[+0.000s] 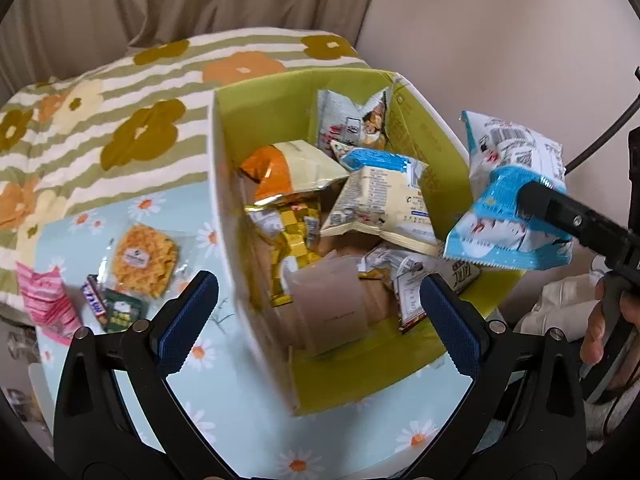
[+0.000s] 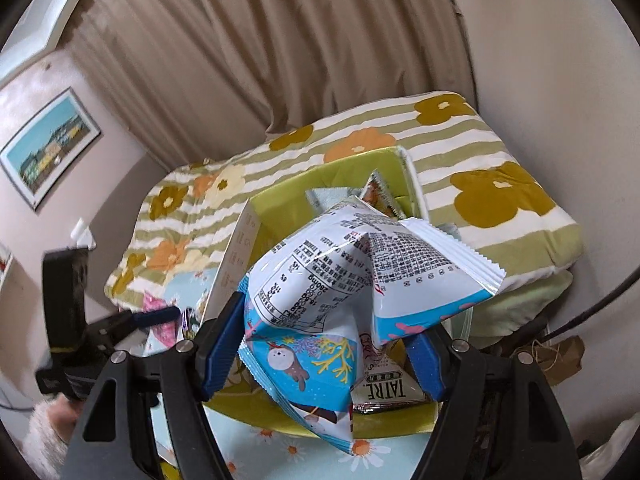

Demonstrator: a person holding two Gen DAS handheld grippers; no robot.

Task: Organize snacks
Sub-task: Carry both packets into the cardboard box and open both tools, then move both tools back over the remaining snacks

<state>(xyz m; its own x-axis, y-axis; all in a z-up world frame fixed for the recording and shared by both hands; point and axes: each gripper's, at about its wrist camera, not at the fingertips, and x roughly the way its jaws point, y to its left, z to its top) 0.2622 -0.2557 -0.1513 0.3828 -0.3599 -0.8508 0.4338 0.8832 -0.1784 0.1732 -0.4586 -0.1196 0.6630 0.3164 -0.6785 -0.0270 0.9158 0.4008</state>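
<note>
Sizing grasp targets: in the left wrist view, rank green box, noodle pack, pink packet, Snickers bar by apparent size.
1. green box
2. noodle pack
3. pink packet, close to the noodle pack in apparent size, so the order is unsure
4. Snickers bar

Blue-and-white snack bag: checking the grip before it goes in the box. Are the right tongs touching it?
Touching. Right wrist view: the right tongs pinch the blue-and-white snack bag between both blue pads.

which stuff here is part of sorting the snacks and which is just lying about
Part of the job: green box, blue snack bag in the right gripper, noodle pack, pink packet, chocolate bar.

Just lying about: flowered quilt, curtain, framed picture.
</note>
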